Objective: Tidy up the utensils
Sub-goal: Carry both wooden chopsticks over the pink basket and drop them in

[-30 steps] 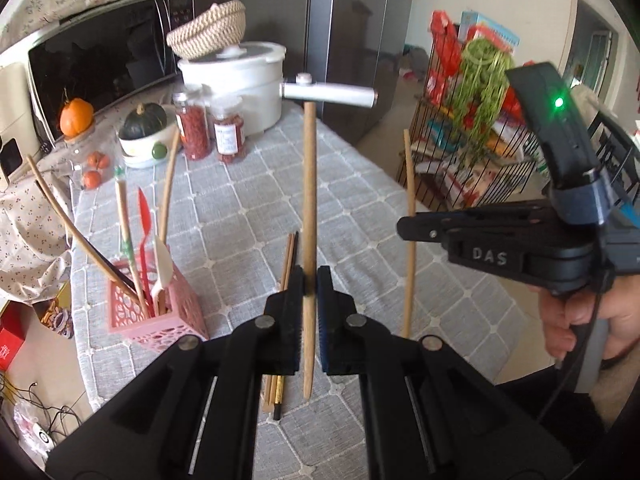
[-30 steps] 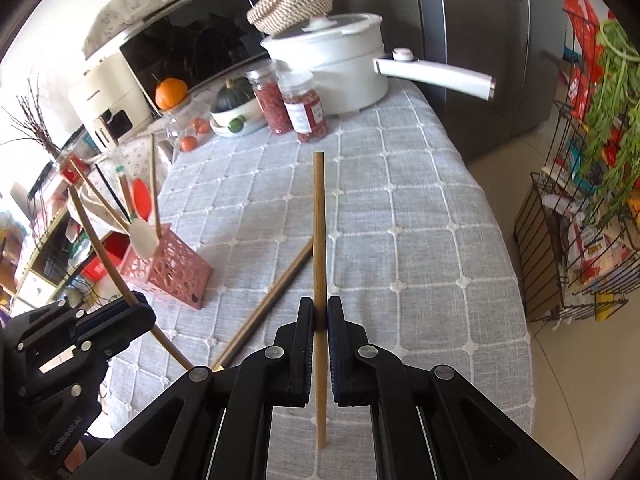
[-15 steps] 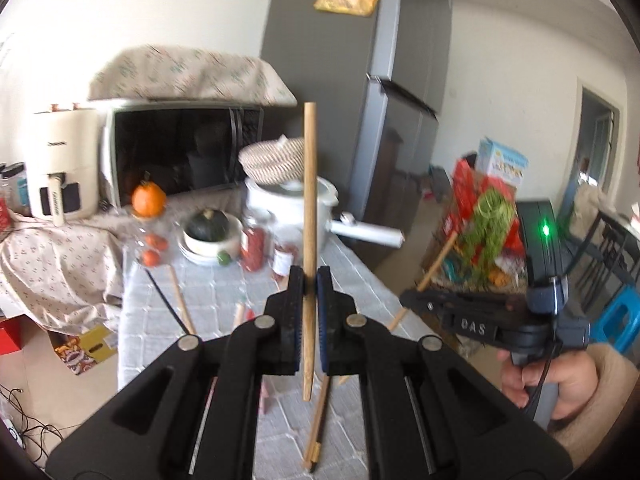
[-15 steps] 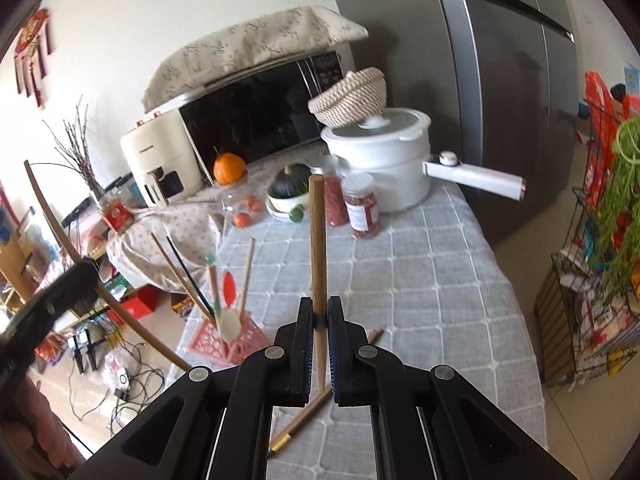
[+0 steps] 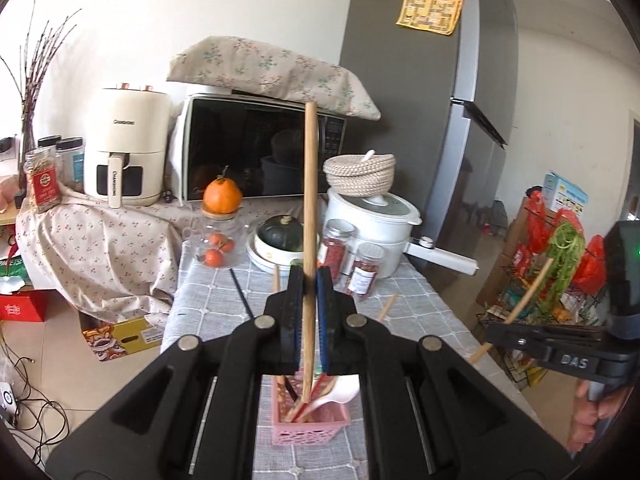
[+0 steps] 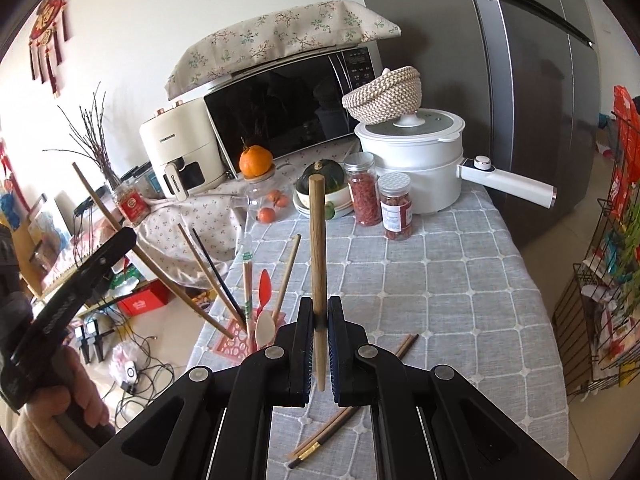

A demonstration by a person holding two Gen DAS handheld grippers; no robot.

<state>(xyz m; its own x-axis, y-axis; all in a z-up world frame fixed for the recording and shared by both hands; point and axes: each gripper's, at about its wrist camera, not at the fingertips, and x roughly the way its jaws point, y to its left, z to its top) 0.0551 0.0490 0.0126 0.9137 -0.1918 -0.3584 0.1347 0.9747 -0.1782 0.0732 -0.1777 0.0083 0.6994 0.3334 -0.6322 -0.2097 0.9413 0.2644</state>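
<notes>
The pink basket (image 6: 236, 340) stood near the table's (image 6: 440, 280) left edge, and its slanted sticks (image 6: 208, 276) and spoons (image 6: 265, 326) crowded the room above it. Two chopsticks (image 6: 352, 400) lay on the cloth just right of it. The jars (image 6: 396, 206), pot (image 6: 412, 160) and bowl (image 6: 320, 206) blocked the far end. The middle and right cloth was bare.

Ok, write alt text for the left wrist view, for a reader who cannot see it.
The left gripper clamps an upright wooden chopstick, its lower tip just above a pink utensil basket on a grey checked tablecloth. Behind stand a microwave and white pot; the right gripper holds another chopstick.
</notes>
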